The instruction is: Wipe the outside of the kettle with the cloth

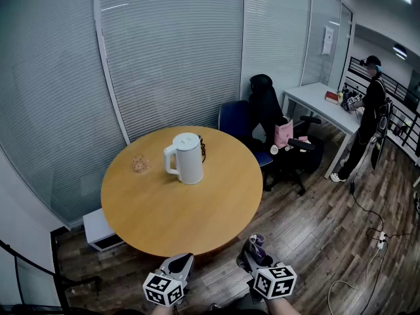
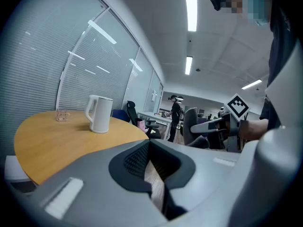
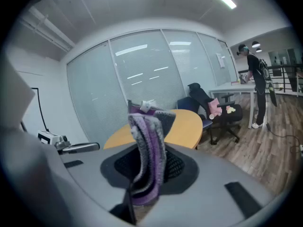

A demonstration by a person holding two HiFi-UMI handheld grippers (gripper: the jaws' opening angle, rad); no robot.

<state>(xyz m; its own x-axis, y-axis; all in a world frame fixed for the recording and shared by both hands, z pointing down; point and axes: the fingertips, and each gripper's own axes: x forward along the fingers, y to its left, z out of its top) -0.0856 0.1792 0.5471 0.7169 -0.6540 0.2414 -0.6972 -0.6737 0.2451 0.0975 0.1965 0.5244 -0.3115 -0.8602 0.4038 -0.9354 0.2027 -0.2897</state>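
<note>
- The white electric kettle (image 1: 186,157) stands upright a little past the middle of the round wooden table (image 1: 164,222). Its lid is on, its handle is turned toward the left of the head view, and nothing touches it.
- The right gripper (image 3: 144,174) is clenched on a purple-and-grey cloth (image 3: 147,150), which stands up between the jaws as a folded band. The left gripper (image 2: 150,161) is closed with nothing in it.
- Both grippers hang off the table's near edge, over the wooden floor and well apart from the kettle. The step in hand looks like the reach in, and the wiping is not yet begun.
- To do it well, bring the cloth in so that its broad face, not the jaw tips, meets the kettle's wall. Start on the side facing the person.
- The kettle is tall and probably light, so a sideways rub could slide or tip it. The empty left gripper could steady it at the handle or lid while the right one wipes.
- A dark cord (image 1: 203,148) lies just behind the kettle, and strokes round the back could snag it.
- A small glass (image 1: 138,163) stands near the kettle on its handle side, apart from it, so that side allows less swing.
- The tabletop between the near edge and the kettle is bare, which gives a free path in. Office chairs (image 1: 275,133) crowd the table's far-right rim, and the blinds hang close behind the table.
</note>
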